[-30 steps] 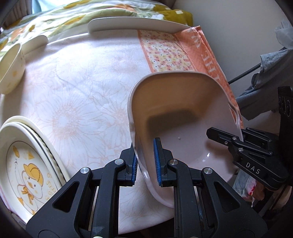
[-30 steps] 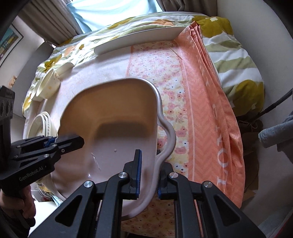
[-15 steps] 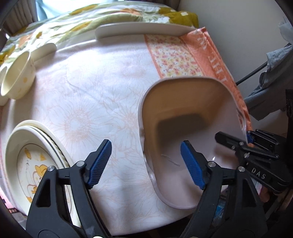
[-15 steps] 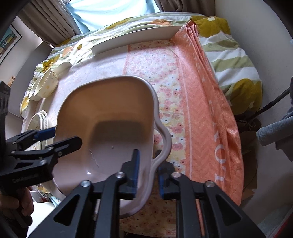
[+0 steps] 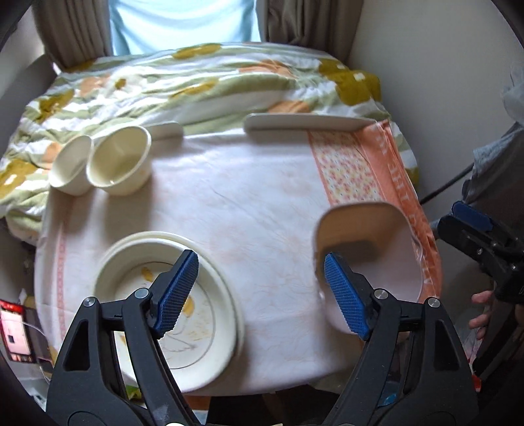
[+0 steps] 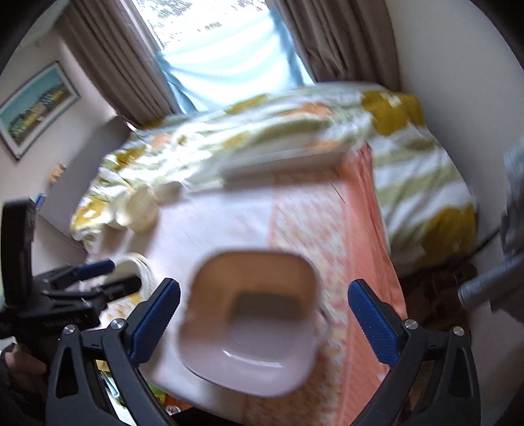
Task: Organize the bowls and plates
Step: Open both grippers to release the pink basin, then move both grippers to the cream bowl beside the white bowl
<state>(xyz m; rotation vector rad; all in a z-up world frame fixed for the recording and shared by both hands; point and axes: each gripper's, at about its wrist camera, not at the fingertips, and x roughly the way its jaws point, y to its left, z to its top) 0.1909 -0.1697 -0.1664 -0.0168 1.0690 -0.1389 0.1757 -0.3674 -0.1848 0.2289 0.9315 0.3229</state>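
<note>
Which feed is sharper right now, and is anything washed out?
Left wrist: mostly sharp, with slight smear on the plates and basin; window overexposed. Right wrist: heavy motion blur, basin and bowls smeared; window blown out. Both show fisheye bending at the edges.

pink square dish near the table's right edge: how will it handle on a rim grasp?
The pink dish looks rigid and probably light. Its glossy surface may slip between pads. It sits close to the table edge, overhanging in the right wrist view, so a push could tip it off.

The right wrist view is smeared; the cups (image 6: 137,209) look like pale blobs, perhaps two.
</note>
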